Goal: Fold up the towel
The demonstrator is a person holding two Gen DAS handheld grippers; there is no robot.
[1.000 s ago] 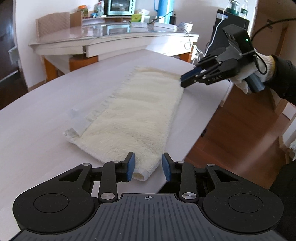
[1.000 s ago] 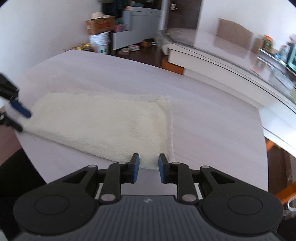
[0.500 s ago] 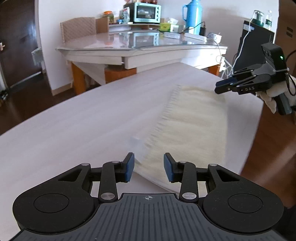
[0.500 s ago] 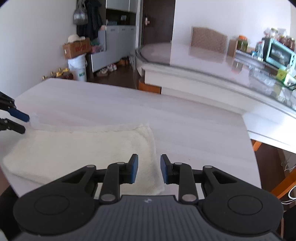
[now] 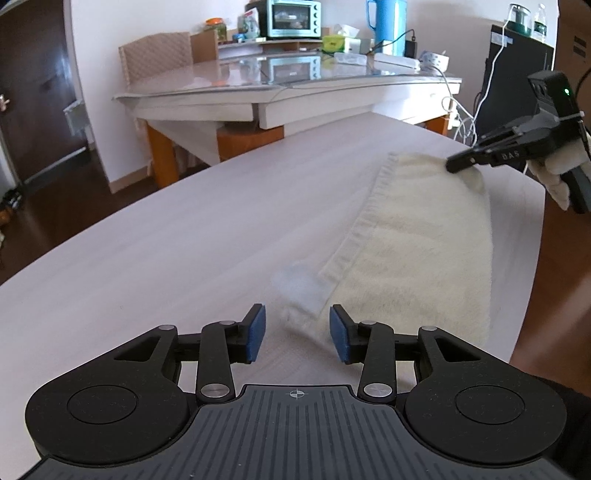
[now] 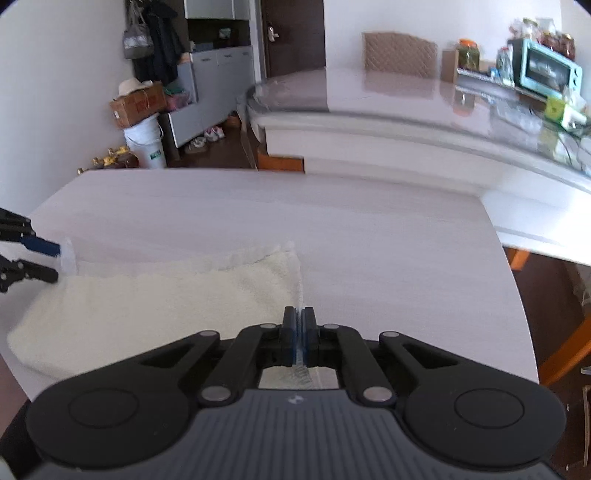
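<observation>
Here the right gripper (image 6: 299, 325) pinches one corner of the towel (image 5: 417, 258) on the table (image 5: 184, 240), while the left gripper (image 5: 297, 334), spread astride the opposite corner, risks closing on air, skewing the fold.

I am working in a lived-in home dining room: my pale wooden table (image 5: 184, 236) sits near a glass-topped table (image 5: 258, 74) carrying a teal toaster oven (image 5: 293, 18) and blue kettle (image 5: 386, 20). Far left stand grey cabinets (image 6: 218, 74), shoes (image 6: 207, 138) (scattered), a cardboard box (image 6: 138, 105), and hanging coats (image 6: 159, 40).
</observation>
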